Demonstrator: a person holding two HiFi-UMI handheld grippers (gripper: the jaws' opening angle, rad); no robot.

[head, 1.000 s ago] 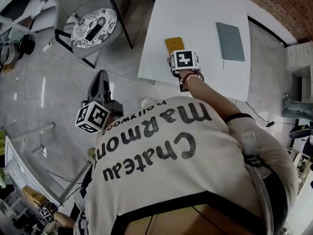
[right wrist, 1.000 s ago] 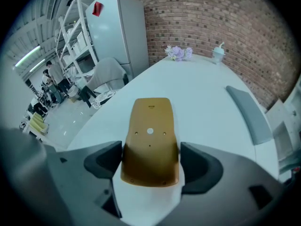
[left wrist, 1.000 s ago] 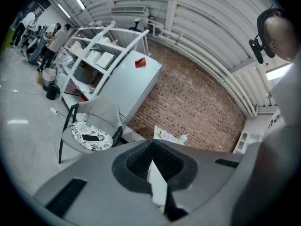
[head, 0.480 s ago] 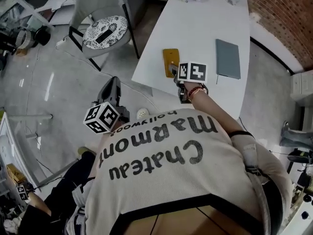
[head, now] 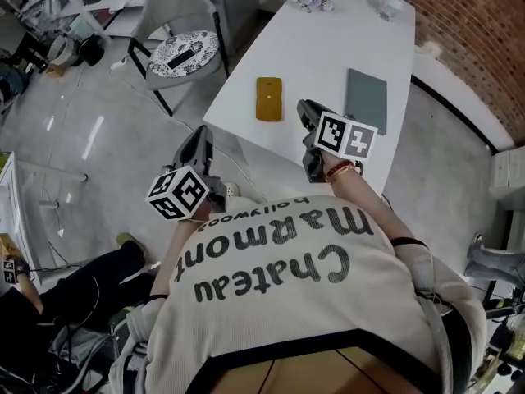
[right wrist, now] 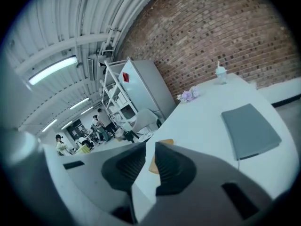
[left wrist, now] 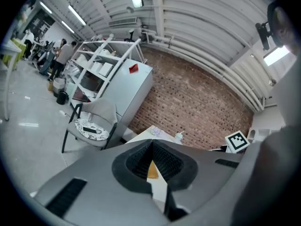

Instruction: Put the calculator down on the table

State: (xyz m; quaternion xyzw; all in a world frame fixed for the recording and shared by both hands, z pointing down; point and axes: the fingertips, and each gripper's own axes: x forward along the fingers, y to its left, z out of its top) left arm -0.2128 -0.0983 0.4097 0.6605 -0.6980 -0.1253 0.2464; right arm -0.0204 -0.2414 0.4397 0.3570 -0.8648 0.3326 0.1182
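Note:
The yellow calculator (head: 268, 98) lies flat near the front left corner of the white table (head: 328, 48), with nothing touching it. My right gripper (head: 302, 110) hovers above the table edge just to its right. Its jaws have just been closing to a narrow gap and nothing is between them. In the right gripper view (right wrist: 150, 146) the calculator (right wrist: 153, 165) shows beyond the tips. My left gripper (head: 203, 135) is off the table over the floor with its pads together and empty. The left gripper view (left wrist: 152, 143) shows a sliver of the calculator (left wrist: 152, 170) past its tips.
A grey notebook (head: 366, 98) lies on the table right of the right gripper. Small flowers (head: 312, 1) and a cup (head: 390, 5) stand at the far end. A chair (head: 180, 52) with a patterned cushion stands left of the table. A brick wall runs behind.
My right gripper has let go of the calculator, lifted away to the right and narrowed its jaws. The calculator stays on the table. My left gripper has come nearer the table.

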